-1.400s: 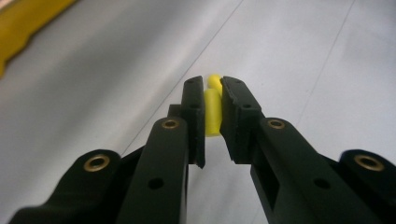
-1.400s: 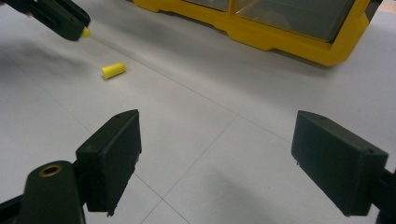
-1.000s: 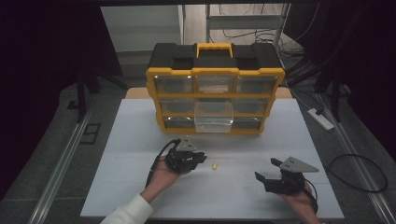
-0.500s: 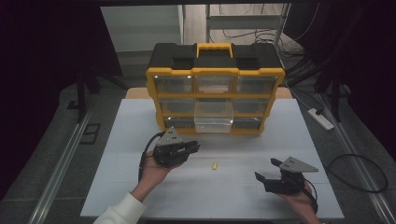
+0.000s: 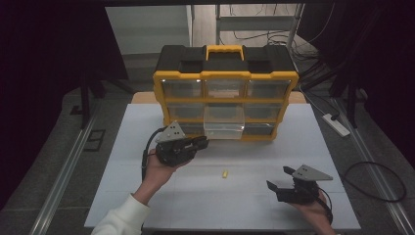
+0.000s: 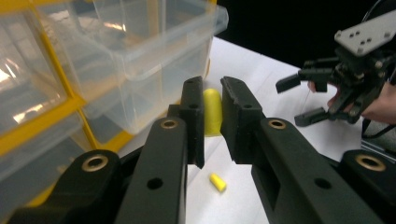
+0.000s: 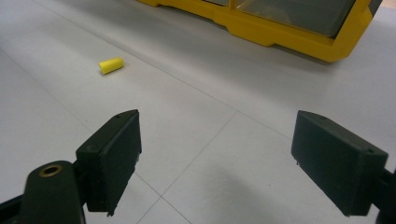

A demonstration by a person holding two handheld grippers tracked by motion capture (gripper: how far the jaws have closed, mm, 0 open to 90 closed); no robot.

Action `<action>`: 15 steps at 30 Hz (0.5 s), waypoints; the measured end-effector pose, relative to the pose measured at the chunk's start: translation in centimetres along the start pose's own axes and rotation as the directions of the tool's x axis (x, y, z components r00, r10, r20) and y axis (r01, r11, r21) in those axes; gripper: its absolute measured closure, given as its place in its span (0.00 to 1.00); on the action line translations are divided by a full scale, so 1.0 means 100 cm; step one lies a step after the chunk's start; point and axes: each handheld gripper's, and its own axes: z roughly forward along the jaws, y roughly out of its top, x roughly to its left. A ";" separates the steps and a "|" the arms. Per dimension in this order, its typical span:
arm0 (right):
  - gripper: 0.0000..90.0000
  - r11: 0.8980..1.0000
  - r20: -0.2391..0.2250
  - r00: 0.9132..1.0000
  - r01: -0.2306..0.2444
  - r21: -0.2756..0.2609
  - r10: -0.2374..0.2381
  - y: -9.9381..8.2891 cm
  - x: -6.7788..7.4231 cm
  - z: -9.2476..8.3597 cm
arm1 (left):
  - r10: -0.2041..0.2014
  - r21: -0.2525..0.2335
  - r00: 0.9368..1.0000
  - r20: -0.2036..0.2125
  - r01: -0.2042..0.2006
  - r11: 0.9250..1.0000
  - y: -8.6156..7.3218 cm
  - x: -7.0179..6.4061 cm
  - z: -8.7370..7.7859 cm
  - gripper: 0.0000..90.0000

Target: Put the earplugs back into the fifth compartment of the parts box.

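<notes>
Left gripper view: left gripper [image 6: 212, 116] clamping a yellow earplug [image 6: 212, 111] beside the pulled-out clear drawer [image 6: 154, 60].
Right gripper [image 5: 286, 182] rests wide apart on the table [image 5: 342, 147]; a second earplug [image 5: 224, 174] lies between the hands.

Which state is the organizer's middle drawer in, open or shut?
Open. The clear drawer juts out from the yellow organizer, while neighbouring drawers sit flush. Its contents: cannot tell.

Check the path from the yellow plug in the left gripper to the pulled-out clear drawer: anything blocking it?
Nothing visible. The left gripper is shut on the yellow plug, right beside the open clear drawer, with only air between them. A second yellow plug lies on the white table, off that path. The right gripper is open, well away.
</notes>
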 end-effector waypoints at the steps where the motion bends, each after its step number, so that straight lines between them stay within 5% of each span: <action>1: 0.19 1.000 0.000 1.000 0.000 0.000 0.000 0.000 0.000 0.000 | 0.004 -0.005 1.000 -0.002 -0.004 1.000 0.003 0.000 0.000 0.88; 15: 0.19 1.000 0.000 1.000 -0.001 -0.001 0.001 0.000 0.000 0.000 | 0.017 -0.029 1.000 -0.016 -0.017 0.999 0.033 0.009 0.003 0.87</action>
